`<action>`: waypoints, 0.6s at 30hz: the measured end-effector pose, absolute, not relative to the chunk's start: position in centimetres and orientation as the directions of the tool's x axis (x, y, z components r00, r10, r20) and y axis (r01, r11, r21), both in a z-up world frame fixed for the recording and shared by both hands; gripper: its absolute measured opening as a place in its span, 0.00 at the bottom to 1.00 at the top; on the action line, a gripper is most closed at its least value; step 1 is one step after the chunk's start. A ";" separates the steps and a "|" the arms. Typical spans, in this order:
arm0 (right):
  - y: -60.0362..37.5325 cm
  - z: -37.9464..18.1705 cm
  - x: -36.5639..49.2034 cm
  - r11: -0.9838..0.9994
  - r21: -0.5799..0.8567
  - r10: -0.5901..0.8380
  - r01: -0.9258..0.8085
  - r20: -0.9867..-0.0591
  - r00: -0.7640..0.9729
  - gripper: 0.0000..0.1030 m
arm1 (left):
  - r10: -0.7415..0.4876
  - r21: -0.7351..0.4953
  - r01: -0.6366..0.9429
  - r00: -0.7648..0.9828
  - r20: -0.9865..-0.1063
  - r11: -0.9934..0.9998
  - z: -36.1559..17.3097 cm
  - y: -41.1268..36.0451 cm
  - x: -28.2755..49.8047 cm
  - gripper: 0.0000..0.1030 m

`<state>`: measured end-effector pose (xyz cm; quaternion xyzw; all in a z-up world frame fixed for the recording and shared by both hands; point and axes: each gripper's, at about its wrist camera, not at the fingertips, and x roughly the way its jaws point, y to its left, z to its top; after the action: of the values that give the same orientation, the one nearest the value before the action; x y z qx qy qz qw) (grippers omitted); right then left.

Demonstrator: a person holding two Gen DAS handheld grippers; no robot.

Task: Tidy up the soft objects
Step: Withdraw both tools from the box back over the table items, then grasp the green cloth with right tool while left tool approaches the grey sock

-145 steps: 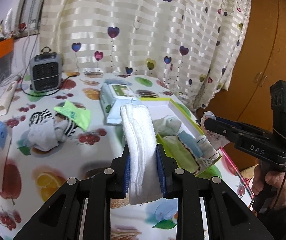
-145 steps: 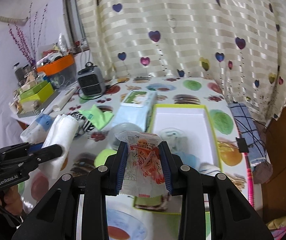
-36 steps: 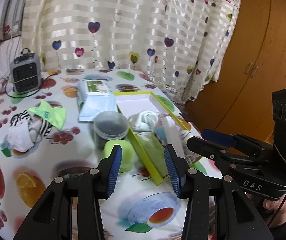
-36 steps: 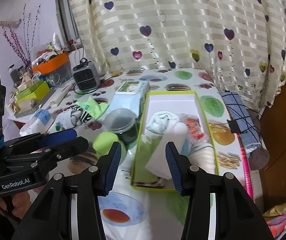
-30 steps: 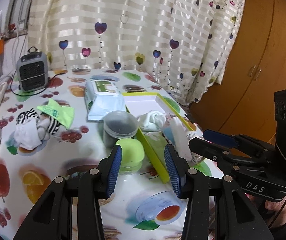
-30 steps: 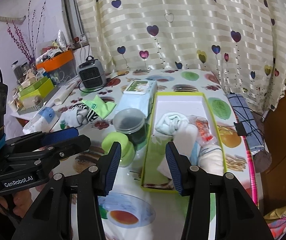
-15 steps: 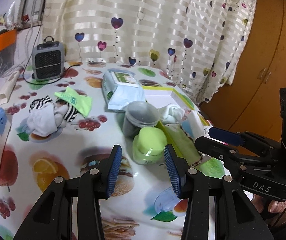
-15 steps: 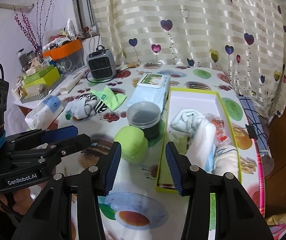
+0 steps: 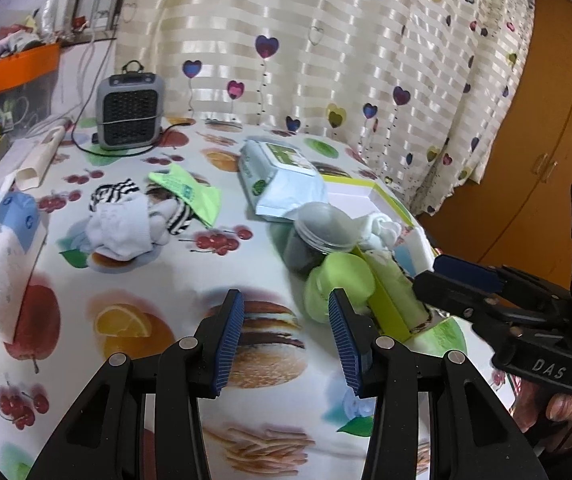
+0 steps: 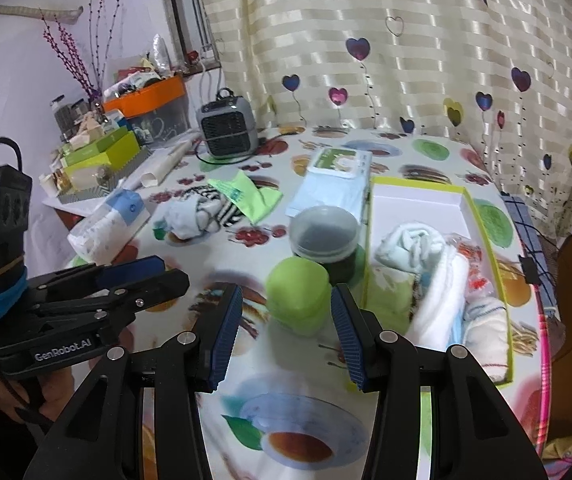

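Left wrist: left gripper jaws apart, empty, white towel gone from them, swung toward socks on table.
Right wrist: right gripper apart, empty; towel, snack packet now in box. Socks next, probably.

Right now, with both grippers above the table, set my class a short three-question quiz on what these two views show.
1. True or false: the left gripper holds a white cloth.
2. Multiple choice: the pile of socks lies A) inside the yellow-edged box, B) on the table outside it, C) in the right gripper.
3. Fill in: the dark jar stands directly behind the ____ container.

Key: 1 false, both grippers are open and hold nothing; 2 B; 3 green.
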<state>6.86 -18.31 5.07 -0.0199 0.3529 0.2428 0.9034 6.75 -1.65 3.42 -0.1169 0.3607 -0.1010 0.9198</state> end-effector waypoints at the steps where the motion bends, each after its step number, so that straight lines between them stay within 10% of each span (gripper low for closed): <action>1: -18.1 5.2 6.8 0.878 0.135 0.431 -0.460 -0.641 0.635 0.46 | -0.263 -0.289 0.091 0.720 -0.642 0.953 3.4 -1.2 6.8 0.41; 18: -12.3 5.3 8.9 0.813 0.110 0.499 -0.572 -0.639 0.586 0.46 | -0.189 -0.296 -0.021 0.725 -0.662 0.955 2.4 4.2 8.4 0.41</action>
<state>8.95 -12.26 5.35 -0.0538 0.3410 0.3010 0.8890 8.36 4.16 2.40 -0.1428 0.3681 -0.0459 0.9176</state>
